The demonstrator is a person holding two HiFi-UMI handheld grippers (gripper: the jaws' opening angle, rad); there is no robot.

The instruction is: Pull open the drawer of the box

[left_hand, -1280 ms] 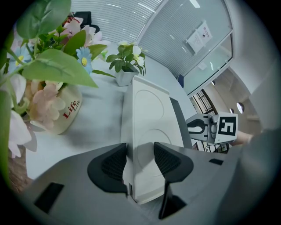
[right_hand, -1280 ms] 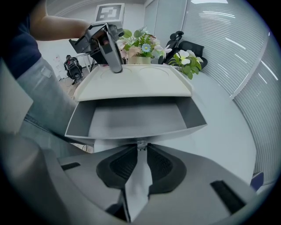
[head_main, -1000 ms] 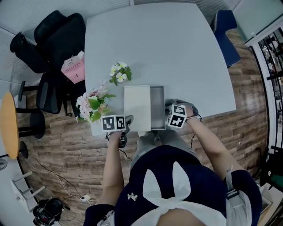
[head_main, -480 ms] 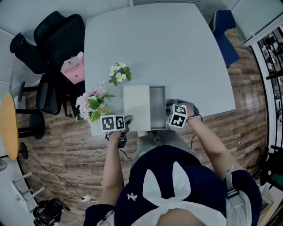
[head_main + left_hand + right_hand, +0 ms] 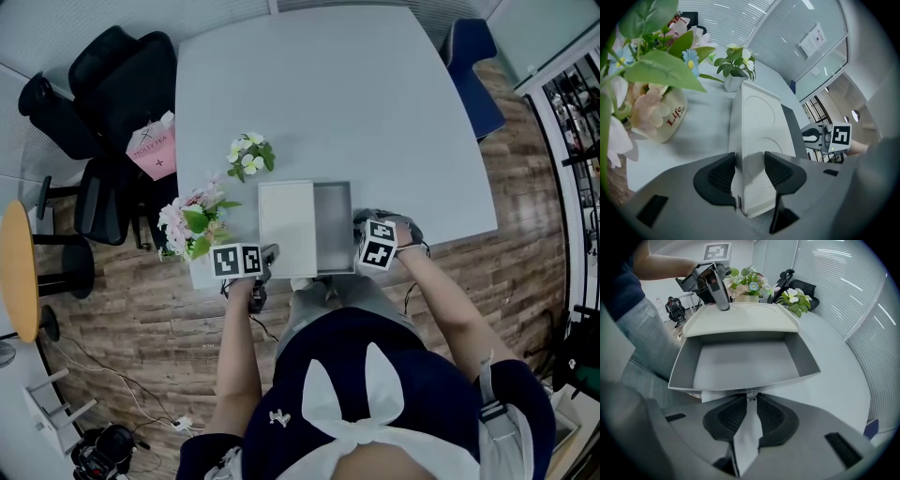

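The white box (image 5: 287, 229) lies by the near edge of the bench (image 5: 375, 112), and its grey drawer (image 5: 334, 225) stands pulled out to the right. The left gripper (image 5: 750, 168) has its fingers (image 5: 721, 176) clamped on the near left end of the box. The right gripper (image 5: 751, 414) has its fingers (image 5: 732, 418) closed on a white pull tab (image 5: 749, 441) at the drawer's right front. A vase of pink flowers (image 5: 190, 225) stands just left of the box, and a small pot of white flowers (image 5: 249, 156) stands farther off.
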